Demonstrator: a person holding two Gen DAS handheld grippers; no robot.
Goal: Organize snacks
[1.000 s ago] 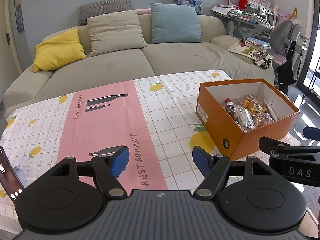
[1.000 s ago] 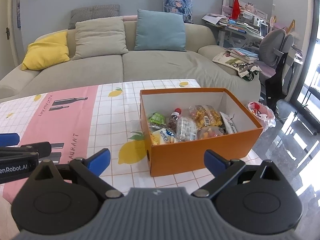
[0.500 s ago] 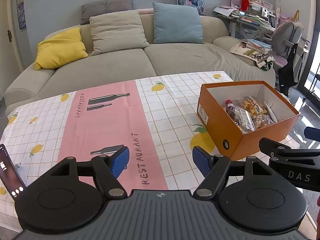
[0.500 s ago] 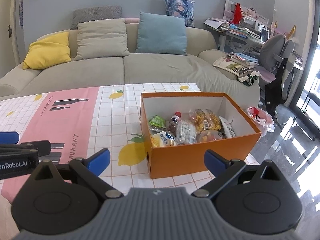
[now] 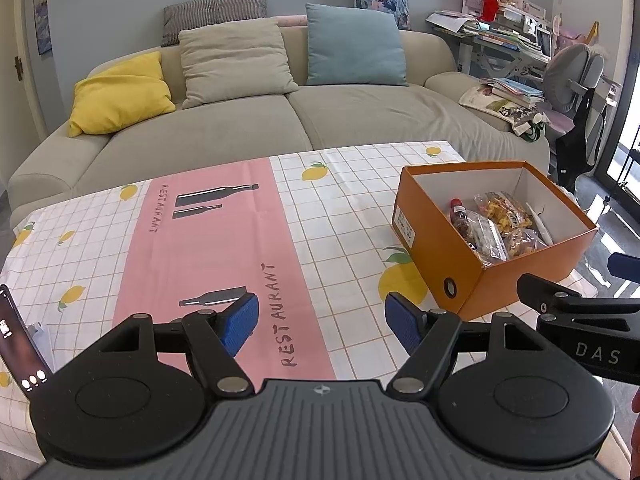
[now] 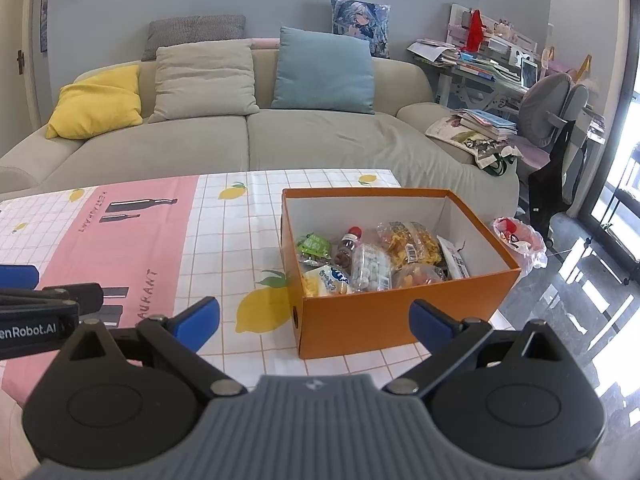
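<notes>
Snacks (image 6: pixel 372 256) sit bunched inside orange box (image 6: pixel 400 312) at the tablecloth's (image 5: pixel 320 208) right end, seemingly gathered for sorting, while left gripper (image 5: pixel 320 322) and right gripper (image 6: pixel 314 318) hover nearby, both spread wide and empty.

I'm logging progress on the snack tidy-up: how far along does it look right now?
Done: the snacks all lie inside the orange box; none shows on the tablecloth. In hand: nothing, since the left tongs and right tongs are both open and empty, short of the box. Left: little is visible, perhaps tidying inside the box, which has no lid on; no lid is in view.
</notes>
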